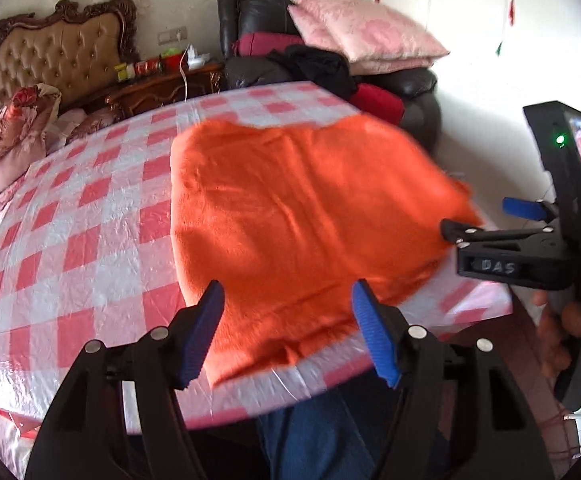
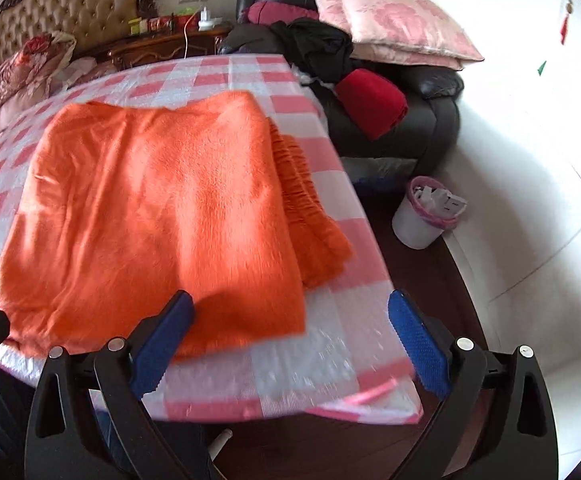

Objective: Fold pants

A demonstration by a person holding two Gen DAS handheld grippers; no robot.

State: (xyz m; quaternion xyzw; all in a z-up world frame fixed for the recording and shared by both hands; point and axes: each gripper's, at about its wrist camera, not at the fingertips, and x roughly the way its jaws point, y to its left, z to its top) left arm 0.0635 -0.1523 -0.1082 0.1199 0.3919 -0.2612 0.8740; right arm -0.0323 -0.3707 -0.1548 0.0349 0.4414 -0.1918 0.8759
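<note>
Your left gripper [image 1: 288, 334] is closest to you, with its two blue ribbed fingers [image 1: 374, 334] spread apart and nothing between them. Both fingertips hang over the near edge of the fuzzy orange pants [image 1: 290, 216] and do not pinch them.

Your right gripper [image 2: 290, 344] has its blue fingers [image 2: 420, 350] spread wide too, and they hold nothing. Its left finger sits in front of the near corner of the pants, and its right finger is over the bare tablecloth near the table's corner. In the left wrist view that gripper shows from the side, just by the right edge of the pants.

Just past the fingers, the orange pants lie folded flat on the table with the pink and white checked plastic cloth [image 1: 90, 208]. A bunched orange layer peeks out from under the top layer on its right side.

Your blue trouser leg [image 1: 314, 432] shows under the table edge.

Farther off, to the right of the fingers, a small white bin with a pink liner [image 2: 422, 216] stands on the floor. Behind the table is a dark leather armchair [image 2: 430, 120] piled with a big pink flowered pillow [image 2: 390, 24], a red rolled cloth [image 2: 372, 100] and some black clothes [image 2: 318, 50]. Far left, a brown wooden nightstand [image 1: 162, 86] stands beside a tan padded headboard [image 1: 50, 56].
</note>
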